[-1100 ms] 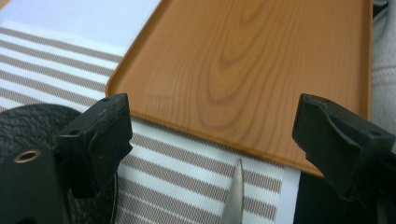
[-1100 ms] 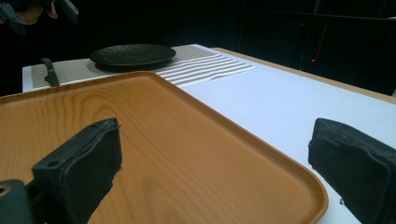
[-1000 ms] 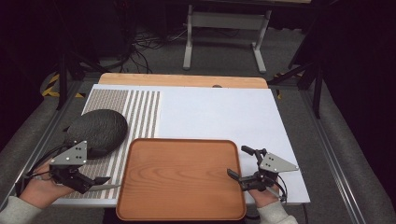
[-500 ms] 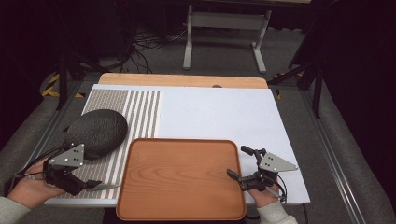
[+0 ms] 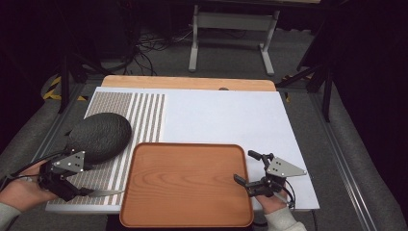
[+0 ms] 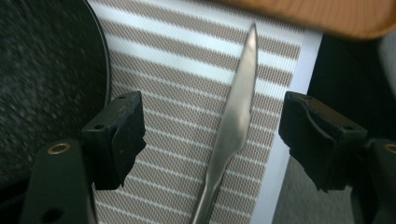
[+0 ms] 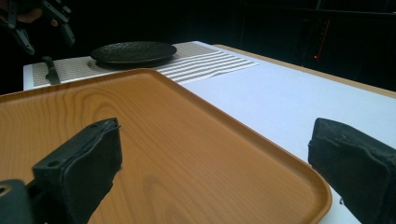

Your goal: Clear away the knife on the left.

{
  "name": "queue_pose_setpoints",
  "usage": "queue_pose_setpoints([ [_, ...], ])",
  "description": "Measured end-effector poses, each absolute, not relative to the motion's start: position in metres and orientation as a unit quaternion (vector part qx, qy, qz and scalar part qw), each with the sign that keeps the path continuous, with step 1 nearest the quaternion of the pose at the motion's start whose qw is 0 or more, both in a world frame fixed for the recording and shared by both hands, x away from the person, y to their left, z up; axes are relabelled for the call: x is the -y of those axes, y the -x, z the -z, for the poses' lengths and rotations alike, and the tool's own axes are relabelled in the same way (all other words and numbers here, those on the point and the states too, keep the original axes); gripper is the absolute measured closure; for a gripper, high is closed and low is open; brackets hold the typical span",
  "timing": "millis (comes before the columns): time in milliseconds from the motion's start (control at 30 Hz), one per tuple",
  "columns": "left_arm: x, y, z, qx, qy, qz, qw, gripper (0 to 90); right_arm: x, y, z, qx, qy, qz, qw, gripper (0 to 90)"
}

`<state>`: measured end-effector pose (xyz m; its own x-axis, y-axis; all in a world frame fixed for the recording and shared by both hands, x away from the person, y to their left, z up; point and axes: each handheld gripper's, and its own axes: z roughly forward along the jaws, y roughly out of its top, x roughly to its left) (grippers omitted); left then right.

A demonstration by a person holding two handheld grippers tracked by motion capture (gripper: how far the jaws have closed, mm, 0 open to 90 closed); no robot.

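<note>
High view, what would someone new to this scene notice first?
The big wooden tray at the near middle of the table draws the eye first. Left of it, a dark plate sits on a striped mat. The left gripper hangs open over a knife lying on that mat.

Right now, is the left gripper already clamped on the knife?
No: the knife lies on the striped mat with clear gaps to both pads.

Bright tabletop, dark room all around

Light falls from above onto the white tabletop (image 5: 226, 120), while the floor and stands behind sink into near black; the wooden tray (image 5: 185, 185) shows a soft sheen, shadows are faint, and in the left gripper view the knife (image 6: 233, 126) and near jaws look slightly blurred
</note>
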<state>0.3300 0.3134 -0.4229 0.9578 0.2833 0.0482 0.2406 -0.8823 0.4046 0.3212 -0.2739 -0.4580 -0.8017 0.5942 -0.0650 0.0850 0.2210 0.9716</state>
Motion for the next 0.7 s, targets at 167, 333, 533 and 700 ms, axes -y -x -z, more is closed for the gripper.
queue_pose_setpoints([
  [167,-0.315,-0.331,0.425,-0.119,-0.976,-0.051,0.175,31.1,0.274,-0.322,0.458,-0.749,-0.227,-0.583,0.218,3.2],
  [333,-0.316,-0.333,0.430,-0.113,-0.982,-0.044,0.143,36.0,0.274,-0.322,0.458,-0.751,-0.225,-0.582,0.216,3.3],
  [533,-0.315,-0.335,0.435,-0.103,-0.988,-0.035,0.105,37.4,0.274,-0.322,0.458,-0.752,-0.225,-0.581,0.216,3.2],
  [700,-0.314,-0.335,0.441,-0.083,-0.994,-0.033,0.061,40.5,0.273,-0.322,0.459,-0.752,-0.225,-0.581,0.215,3.2],
])
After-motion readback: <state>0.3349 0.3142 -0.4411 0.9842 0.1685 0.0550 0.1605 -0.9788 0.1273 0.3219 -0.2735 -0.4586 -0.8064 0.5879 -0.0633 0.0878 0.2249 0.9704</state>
